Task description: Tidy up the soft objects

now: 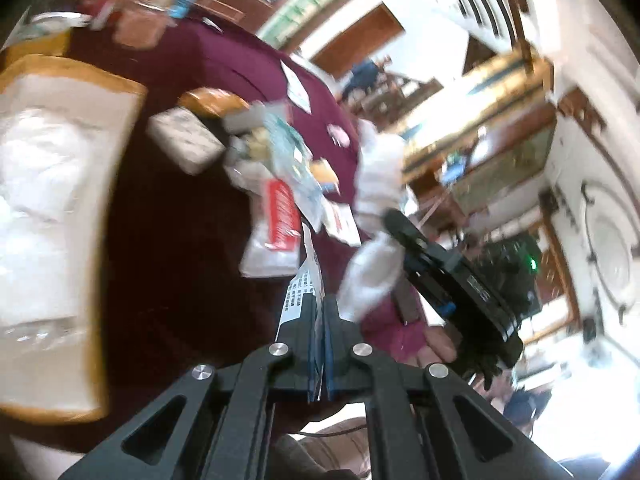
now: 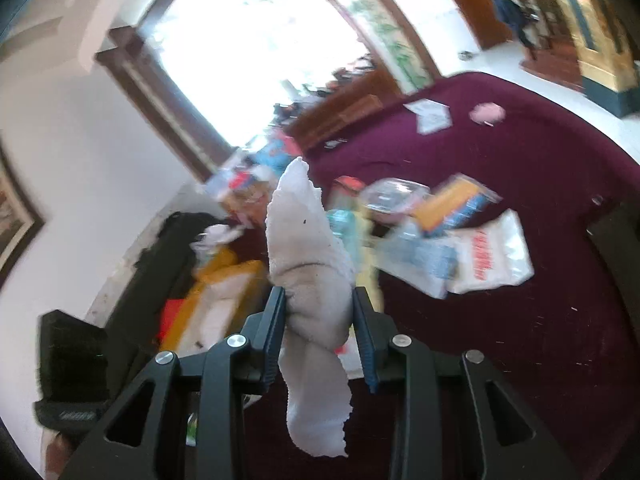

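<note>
Clearly the two views split the scene between them. From the right wrist, the right gripper [image 2: 319,320] has its jaws pressed in on a white cloth [image 2: 310,256] — bunched at the pinch, one end standing up past the fingertips, the other trailing down toward the camera with a ragged edge. The cloth is held up off the maroon desk [image 2: 520,340]. Beyond it lies a blurred heap of packets, among them a white bag with red lettering [image 2: 490,258] and an orange and blue packet [image 2: 450,208]; farther back are a small pink object [image 2: 487,113] and a white paper [image 2: 430,114]. To the left sits a yellow-rimmed box [image 2: 224,276] with white stuff inside.

The left wrist view adds what that one cannot: the left gripper [image 1: 320,320] with its jaws nearly together on a thin printed sheet [image 1: 304,288], the sheet sticking out forward between the blue pads. It also shows the right gripper [image 1: 404,232] from outside, black and tilted, with the white cloth [image 1: 378,168] hanging out of it in two lobes above the desk's [image 1: 168,280] edge. The same red-lettered bag [image 1: 276,232] lies just ahead of the sheet. A speckled pale block [image 1: 186,142] rests on the cloth near a large yellow-rimmed box [image 1: 96,80] filled with white material [image 1: 36,200]. Both views are motion-blurred, so finer packet labels cannot be read.
</note>
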`<state>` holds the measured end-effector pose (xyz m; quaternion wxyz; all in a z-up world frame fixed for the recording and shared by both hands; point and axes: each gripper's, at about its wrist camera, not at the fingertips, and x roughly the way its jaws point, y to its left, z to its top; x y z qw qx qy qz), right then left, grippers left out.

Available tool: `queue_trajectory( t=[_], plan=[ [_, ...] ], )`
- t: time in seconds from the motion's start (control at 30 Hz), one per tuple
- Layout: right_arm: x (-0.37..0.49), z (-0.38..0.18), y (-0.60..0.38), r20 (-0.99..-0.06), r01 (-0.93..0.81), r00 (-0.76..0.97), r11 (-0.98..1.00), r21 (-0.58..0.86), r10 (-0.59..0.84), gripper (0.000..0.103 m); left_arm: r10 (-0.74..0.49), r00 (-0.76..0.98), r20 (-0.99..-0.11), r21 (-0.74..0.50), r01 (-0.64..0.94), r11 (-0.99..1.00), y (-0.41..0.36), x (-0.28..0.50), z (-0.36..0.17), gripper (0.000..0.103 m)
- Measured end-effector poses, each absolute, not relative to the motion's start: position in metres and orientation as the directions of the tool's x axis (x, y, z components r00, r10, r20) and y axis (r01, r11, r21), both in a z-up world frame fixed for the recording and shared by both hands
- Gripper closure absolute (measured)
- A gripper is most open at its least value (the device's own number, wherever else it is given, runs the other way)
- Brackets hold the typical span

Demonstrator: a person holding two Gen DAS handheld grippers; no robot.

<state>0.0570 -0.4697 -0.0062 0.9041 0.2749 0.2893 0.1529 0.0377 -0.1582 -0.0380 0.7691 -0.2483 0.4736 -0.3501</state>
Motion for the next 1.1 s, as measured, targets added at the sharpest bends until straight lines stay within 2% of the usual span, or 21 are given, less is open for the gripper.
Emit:
queue_trajectory(
  t=[0.07, 0.17, 0.23, 0.4, 0.53, 0.8, 0.93, 1.07, 1.1],
  plan=[
    [0.055, 0.008, -0.457, -0.409, -0.173, 0.778, 0.790, 0.589, 0.476, 0.071, -0.779, 0.350, -0.521, -0.741, 0.267, 0.616, -0.129, 0.037, -0.029, 0.102],
    [0.064, 0.019, -0.431, -0.381, -0.259, 0.720, 0.734, 0.628, 0.580, 0.070, -0.727, 0.443, -0.525, -0.723, 0.219, 0.655, -0.090, 0.039, -0.016, 0.102],
    [0.079, 0.018, -0.403, -0.392, -0.293, 0.665, 0.705, 0.646, 0.636, 0.070, -0.690, 0.492, -0.531, -0.716, 0.176, 0.676, -0.067, 0.044, -0.014, 0.102],
    [0.119, 0.010, -0.338, -0.459, -0.314, 0.587, 0.711, 0.630, 0.667, 0.070, -0.603, 0.567, -0.561, -0.693, 0.076, 0.717, -0.025, 0.071, -0.018, 0.102],
    [0.156, -0.001, -0.292, -0.538, -0.288, 0.552, 0.751, 0.594, 0.637, 0.070, -0.557, 0.582, -0.592, -0.674, 0.021, 0.738, -0.007, 0.107, -0.029, 0.102],
    [0.215, -0.041, -0.249, -0.649, -0.207, 0.497, 0.805, 0.556, 0.576, 0.070, -0.575, 0.500, -0.648, -0.689, -0.063, 0.722, 0.012, 0.188, -0.072, 0.102],
    [0.231, -0.060, -0.237, -0.685, -0.177, 0.453, 0.811, 0.558, 0.570, 0.070, -0.500, 0.481, -0.720, -0.624, -0.134, 0.770, 0.017, 0.203, -0.089, 0.102],
    [0.242, -0.067, -0.225, -0.723, -0.173, 0.435, 0.838, 0.518, 0.537, 0.069, -0.502, 0.479, -0.720, -0.639, -0.175, 0.749, 0.028, 0.204, -0.098, 0.101],
    [0.242, -0.067, -0.219, -0.739, -0.186, 0.434, 0.854, 0.487, 0.516, 0.067, -0.492, 0.484, -0.724, -0.633, -0.182, 0.752, 0.031, 0.203, -0.098, 0.097]
  ],
)
